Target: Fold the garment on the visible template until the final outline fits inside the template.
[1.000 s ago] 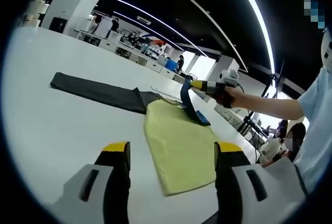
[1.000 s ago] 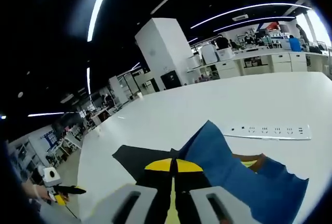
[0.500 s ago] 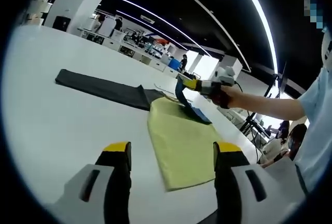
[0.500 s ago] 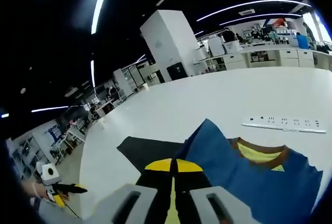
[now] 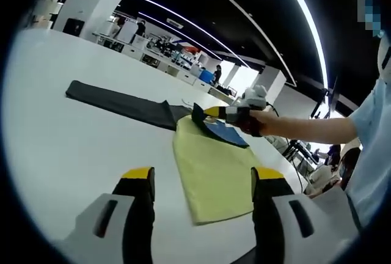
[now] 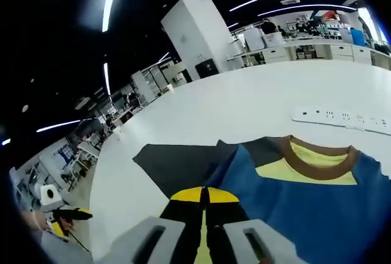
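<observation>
Your right tool (image 6: 204, 195) is clenched on the yellow-and-blue cloth garment (image 5: 211, 166), mid-fold; your left tool (image 5: 200, 181) hangs released. Next, lay that edge flat over the dark flat template (image 5: 119, 104).

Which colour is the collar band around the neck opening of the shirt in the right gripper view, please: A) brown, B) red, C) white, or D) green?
A: in the right gripper view a brown collar band curves around the neck opening of the shirt, between yellow and blue fabric.
</observation>
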`<state>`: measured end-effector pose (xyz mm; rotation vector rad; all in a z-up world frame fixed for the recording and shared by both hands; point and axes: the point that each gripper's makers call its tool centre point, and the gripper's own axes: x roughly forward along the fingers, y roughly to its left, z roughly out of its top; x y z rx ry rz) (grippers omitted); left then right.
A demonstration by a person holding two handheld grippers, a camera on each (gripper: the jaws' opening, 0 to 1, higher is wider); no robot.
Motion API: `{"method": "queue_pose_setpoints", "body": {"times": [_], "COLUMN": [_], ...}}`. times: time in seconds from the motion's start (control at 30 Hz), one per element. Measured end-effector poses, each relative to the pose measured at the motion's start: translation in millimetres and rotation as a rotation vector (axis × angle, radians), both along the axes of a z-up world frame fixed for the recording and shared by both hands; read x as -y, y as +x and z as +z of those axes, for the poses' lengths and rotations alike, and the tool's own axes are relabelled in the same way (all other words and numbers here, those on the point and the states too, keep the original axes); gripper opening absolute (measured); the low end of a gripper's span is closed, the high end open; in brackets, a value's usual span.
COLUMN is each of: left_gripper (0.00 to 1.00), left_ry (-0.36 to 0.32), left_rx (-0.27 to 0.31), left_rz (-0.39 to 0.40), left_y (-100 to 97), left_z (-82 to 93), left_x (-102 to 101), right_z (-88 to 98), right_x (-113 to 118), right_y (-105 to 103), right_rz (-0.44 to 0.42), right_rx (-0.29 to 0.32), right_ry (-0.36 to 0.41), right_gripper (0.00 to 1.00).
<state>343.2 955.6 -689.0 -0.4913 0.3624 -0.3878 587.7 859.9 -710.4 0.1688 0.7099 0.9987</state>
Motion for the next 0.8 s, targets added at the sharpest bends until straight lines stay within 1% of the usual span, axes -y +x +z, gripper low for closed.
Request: {"method": "queue_pose_setpoints", "body": {"times": [0.1, 0.23, 0.3, 0.47, 0.6, 0.7, 0.73, 0.8], "left_gripper": [0.61, 0.61, 0.62, 0.62, 0.63, 0.64, 0.64, 0.64], "left_ry": [-0.003, 0.0, -0.002, -0.006, -0.009, -0.01, -0.011, -0.012], "left_rx": [0.001, 0.0, 0.006, 0.022, 0.035, 0.042, 0.048, 0.053], "left_rz": [0.005, -0.001, -0.004, -0.014, -0.023, -0.028, -0.03, -0.039], "left_y": [0.5, 2.4, 4.2, 9.2, 12.2, 15.1, 17.0, 20.7], "left_z": [-1.3, -1.5, 0.2, 4.5, 7.6, 10.6, 12.1, 14.0], "left_x": [-1.5, -1.1, -0.6, 2.0, 2.7, 2.8, 2.9, 3.8], "right_z": [0.6, 0.1, 0.6, 3.4, 5.0, 8.3, 8.5, 10.5], "right_x": [-1.6, 1.5, 6.4, 19.6, 30.8, 37.0, 40.6, 45.7], "right_y": [-1.5, -4.0, -6.4, -7.8, -8.3, -10.0, -7.2, -6.8], "right_rz": [0.011, 0.026, 0.04, 0.021, 0.003, 0.003, 0.0, -0.004], "right_rx": [0.006, 0.046, 0.073, 0.079, 0.085, 0.108, 0.114, 0.125], "right_ry": [0.002, -0.03, -0.045, -0.034, -0.033, -0.04, -0.042, -0.043], "right_gripper": [0.0, 0.01, 0.09, 0.28, 0.41, 0.52, 0.57, 0.62]}}
